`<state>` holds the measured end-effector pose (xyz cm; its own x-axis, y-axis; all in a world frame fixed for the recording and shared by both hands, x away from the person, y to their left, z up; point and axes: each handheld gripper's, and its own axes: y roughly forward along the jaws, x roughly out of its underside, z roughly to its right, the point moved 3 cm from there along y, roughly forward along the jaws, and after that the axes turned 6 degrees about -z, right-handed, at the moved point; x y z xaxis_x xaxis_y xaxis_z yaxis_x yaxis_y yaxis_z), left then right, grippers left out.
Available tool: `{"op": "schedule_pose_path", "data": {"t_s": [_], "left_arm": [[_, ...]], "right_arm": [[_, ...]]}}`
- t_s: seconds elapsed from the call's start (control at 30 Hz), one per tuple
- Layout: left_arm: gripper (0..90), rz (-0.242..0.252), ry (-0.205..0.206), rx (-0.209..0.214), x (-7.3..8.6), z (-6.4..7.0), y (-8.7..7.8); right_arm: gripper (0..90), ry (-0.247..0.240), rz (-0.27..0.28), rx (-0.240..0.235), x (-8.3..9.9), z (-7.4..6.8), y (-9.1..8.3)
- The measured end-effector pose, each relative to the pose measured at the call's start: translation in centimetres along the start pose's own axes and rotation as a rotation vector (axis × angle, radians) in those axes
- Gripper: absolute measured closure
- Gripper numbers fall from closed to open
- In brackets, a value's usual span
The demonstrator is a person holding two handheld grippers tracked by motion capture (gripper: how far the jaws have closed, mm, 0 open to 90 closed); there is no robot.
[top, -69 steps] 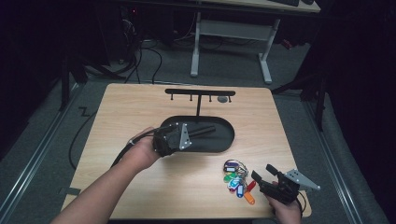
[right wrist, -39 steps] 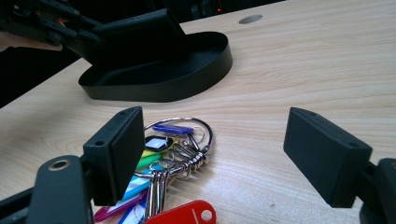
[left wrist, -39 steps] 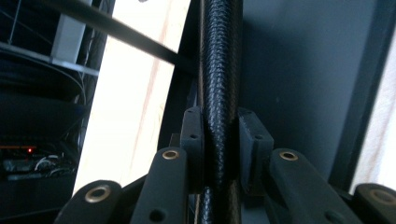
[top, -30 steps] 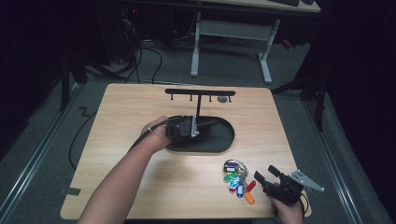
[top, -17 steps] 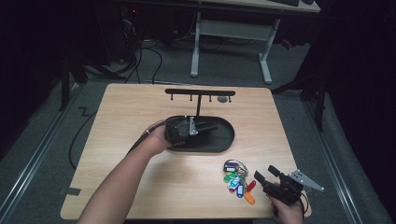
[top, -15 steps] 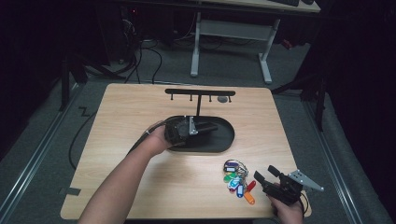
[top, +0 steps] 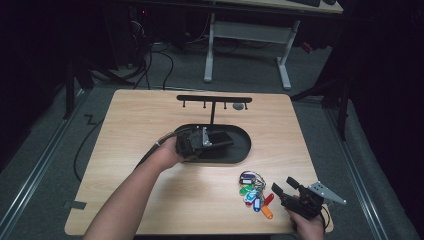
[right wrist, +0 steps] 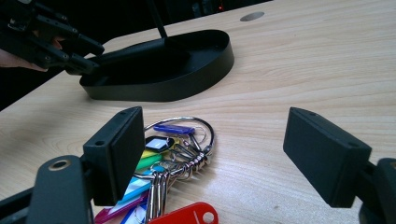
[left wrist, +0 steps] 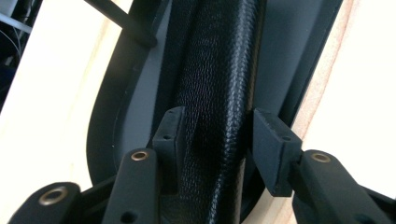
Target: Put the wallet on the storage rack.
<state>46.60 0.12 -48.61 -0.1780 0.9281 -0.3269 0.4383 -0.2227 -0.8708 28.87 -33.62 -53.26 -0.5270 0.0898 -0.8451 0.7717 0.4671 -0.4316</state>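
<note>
Wallet (left wrist: 219, 93) between left gripper (left wrist: 217, 140) jaws, over tray (left wrist: 299, 51).

My workspace in a dim lab or office, pale wooden table (top: 150, 125) before me, grey carpet floor (top: 45, 150), loose cables (top: 150, 60), white-legged desk (top: 250, 35) behind, dark surroundings.

On a light wooden table (top: 150, 125), a black oval tray (top: 240, 150) forms the base of a black T-shaped key stand (top: 214, 99) whose crossbar carries small hooks. The left gripper (top: 220, 141), held in the person's left hand (top: 170, 152), reaches into the tray from its left end, where a dark thing lies between its jaws, too dim to identify. Near the table's front right, the right gripper (top: 286, 189) sits just beside a bunch of keys with coloured tags (top: 255, 192), jaws apart.
</note>
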Motion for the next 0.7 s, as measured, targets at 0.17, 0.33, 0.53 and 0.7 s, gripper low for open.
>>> {"op": "schedule_pose_path", "data": {"t_s": [0.17,0.33,0.53,0.7], "left_arm": [[60.9,0.013,-0.029,0.007,0.4,0.1,-0.2],[61.5,0.027,-0.057,0.010,1.0,0.5,-1.0],[61.7,0.083,-0.129,0.024,2.6,1.0,-2.9],[59.5,0.120,-0.194,0.035,4.6,1.8,-4.5]], "right_arm": [[20.8,-0.003,-0.002,-0.001,0.0,-0.1,0.1],[20.9,-0.006,-0.007,-0.002,0.0,-0.1,0.2],[20.9,-0.023,-0.014,-0.002,0.0,-0.3,0.4],[20.9,-0.034,-0.020,0.007,-0.1,-0.5,0.4]]}}
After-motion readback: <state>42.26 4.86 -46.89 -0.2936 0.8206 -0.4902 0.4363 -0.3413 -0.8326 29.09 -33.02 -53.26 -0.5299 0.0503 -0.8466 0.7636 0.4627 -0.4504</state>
